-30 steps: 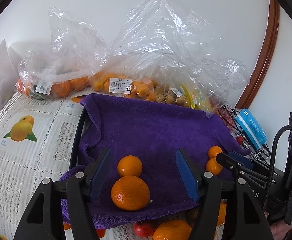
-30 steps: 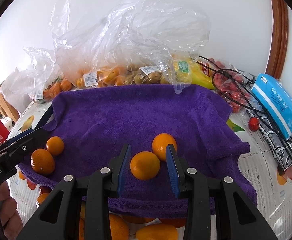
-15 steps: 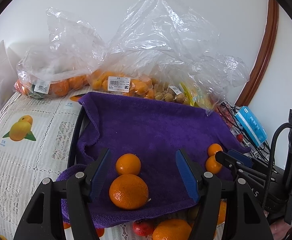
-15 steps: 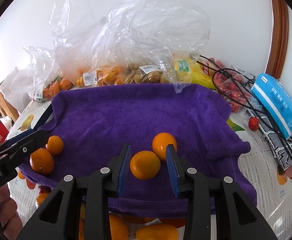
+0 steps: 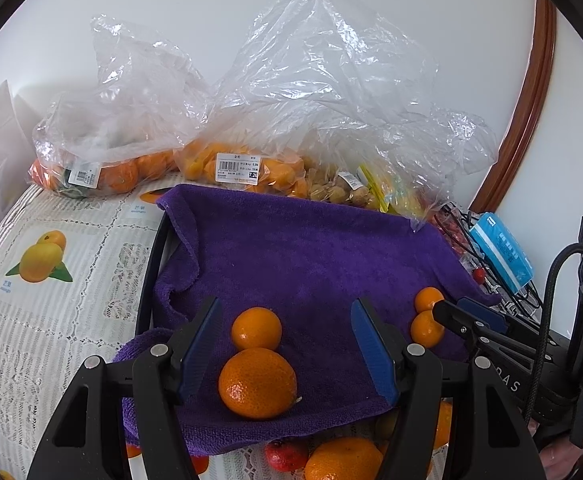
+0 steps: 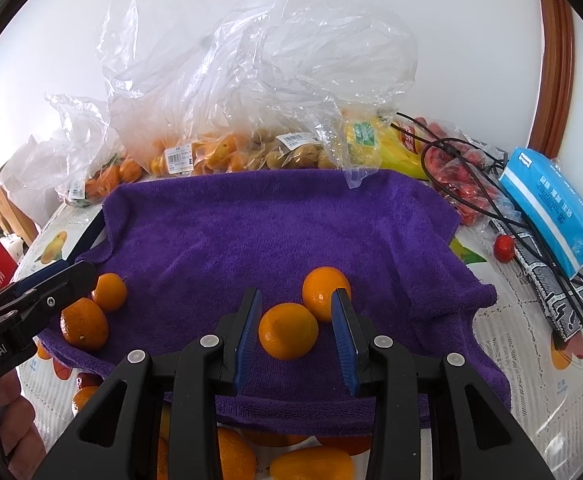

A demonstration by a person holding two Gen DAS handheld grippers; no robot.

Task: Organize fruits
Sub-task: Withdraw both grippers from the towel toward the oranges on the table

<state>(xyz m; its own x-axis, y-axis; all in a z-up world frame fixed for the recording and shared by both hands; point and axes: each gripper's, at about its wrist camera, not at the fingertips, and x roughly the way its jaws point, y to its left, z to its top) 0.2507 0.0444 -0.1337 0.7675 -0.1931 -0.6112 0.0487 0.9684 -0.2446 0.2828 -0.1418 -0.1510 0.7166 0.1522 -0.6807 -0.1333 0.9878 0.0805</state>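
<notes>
A purple towel (image 5: 311,256) is spread over a dark tray (image 5: 149,280). My left gripper (image 5: 284,302) is open above two oranges on the towel: a small orange (image 5: 256,329) and, nearer, a bigger orange (image 5: 257,384). The pads touch neither. My right gripper (image 6: 296,293) stands narrowly open around a small orange (image 6: 288,330) that rests on the towel; a strip of cloth shows at the right pad. Another orange (image 6: 325,292) lies just behind it. The left gripper (image 6: 79,276) appears at the left edge of the right wrist view, and the right gripper (image 5: 451,308) at the right of the left wrist view.
Clear plastic bags of oranges (image 5: 103,172), kumquats (image 5: 247,170) and other fruit (image 6: 291,152) line the wall behind the towel. A blue tissue pack (image 6: 551,216), black cables (image 6: 471,176) and a red fruit (image 6: 504,248) lie at right. Loose fruit (image 5: 339,460) sits below the towel's front edge.
</notes>
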